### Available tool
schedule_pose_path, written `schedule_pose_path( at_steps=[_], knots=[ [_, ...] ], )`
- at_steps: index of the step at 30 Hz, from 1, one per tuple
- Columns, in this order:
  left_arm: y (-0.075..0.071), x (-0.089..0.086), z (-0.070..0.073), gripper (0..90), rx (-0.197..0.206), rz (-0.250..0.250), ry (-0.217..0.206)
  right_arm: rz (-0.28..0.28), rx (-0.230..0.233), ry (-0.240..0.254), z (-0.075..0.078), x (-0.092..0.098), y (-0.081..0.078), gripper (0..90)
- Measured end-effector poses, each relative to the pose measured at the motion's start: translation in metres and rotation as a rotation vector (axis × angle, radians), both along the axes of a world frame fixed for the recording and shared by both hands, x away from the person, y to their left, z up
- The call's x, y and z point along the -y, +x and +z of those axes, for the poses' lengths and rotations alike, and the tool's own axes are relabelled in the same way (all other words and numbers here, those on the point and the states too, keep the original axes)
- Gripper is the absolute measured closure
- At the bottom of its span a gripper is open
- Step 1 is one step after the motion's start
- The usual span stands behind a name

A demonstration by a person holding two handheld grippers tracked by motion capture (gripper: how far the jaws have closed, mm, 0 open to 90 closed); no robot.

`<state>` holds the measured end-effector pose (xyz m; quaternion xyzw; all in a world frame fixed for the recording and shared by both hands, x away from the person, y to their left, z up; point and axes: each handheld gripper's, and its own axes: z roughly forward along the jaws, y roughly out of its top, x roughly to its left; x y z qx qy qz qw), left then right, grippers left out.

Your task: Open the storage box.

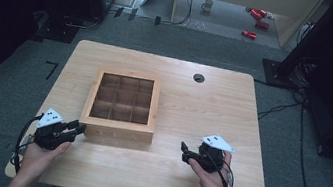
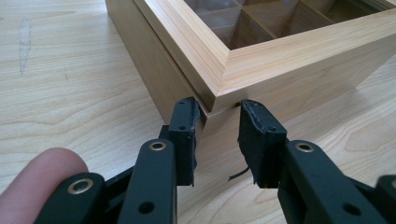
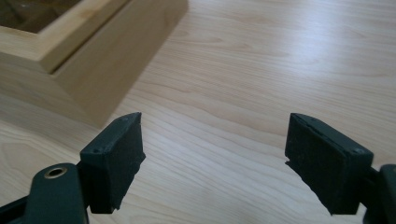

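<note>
A light wooden box [image 1: 118, 130] with a framed clear lid over a grid of compartments stands left of the table's middle. My left gripper [image 1: 79, 128] is at the box's front left corner. In the left gripper view its jaws stand narrowly apart, one on each side of the lid's corner [image 2: 218, 100], and my left gripper [image 2: 218, 109] has its tips right at the wood. My right gripper [image 1: 183, 149] hovers right of the box's front right corner. Seen in its own view, my right gripper [image 3: 215, 135] is wide open over bare tabletop, with the box [image 3: 107, 51] off to the upper left.
The wooden table [image 1: 203, 104] has a round cable hole [image 1: 199, 77] near its far edge. Bare tabletop lies right of the box and in front of it. On the floor beyond the table are a mug [image 1: 208, 5] and red cans [image 1: 257, 17]. A fingertip [image 2: 42, 172] shows beside the left jaws.
</note>
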<state>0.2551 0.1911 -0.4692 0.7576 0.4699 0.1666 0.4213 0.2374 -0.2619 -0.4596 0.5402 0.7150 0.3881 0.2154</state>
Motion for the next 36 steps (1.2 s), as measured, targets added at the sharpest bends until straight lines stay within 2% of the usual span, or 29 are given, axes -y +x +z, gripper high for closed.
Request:
schedule_pose_path(
  at_steps=[8,15,22,28,36],
  knots=[
    [-0.001,0.001,0.004,69.2,0.013,-0.004,0.011,0.071,0.006,-0.007,0.004,-0.033,0.007,19.5],
    [-0.001,0.002,0.009,69.7,0.025,-0.008,0.020,0.109,0.012,-0.010,0.004,-0.053,0.010,19.5],
    [-0.001,0.001,0.012,69.7,0.028,-0.008,0.011,0.150,0.019,-0.011,0.002,-0.076,0.016,19.5],
    [-0.001,0.000,0.015,69.6,0.032,-0.012,-0.001,0.157,0.021,-0.009,-0.002,-0.091,0.022,21.0],
    [-0.001,-0.001,0.016,69.6,0.032,-0.012,-0.008,0.137,0.032,0.011,-0.004,-0.098,0.029,25.3]
  ],
)
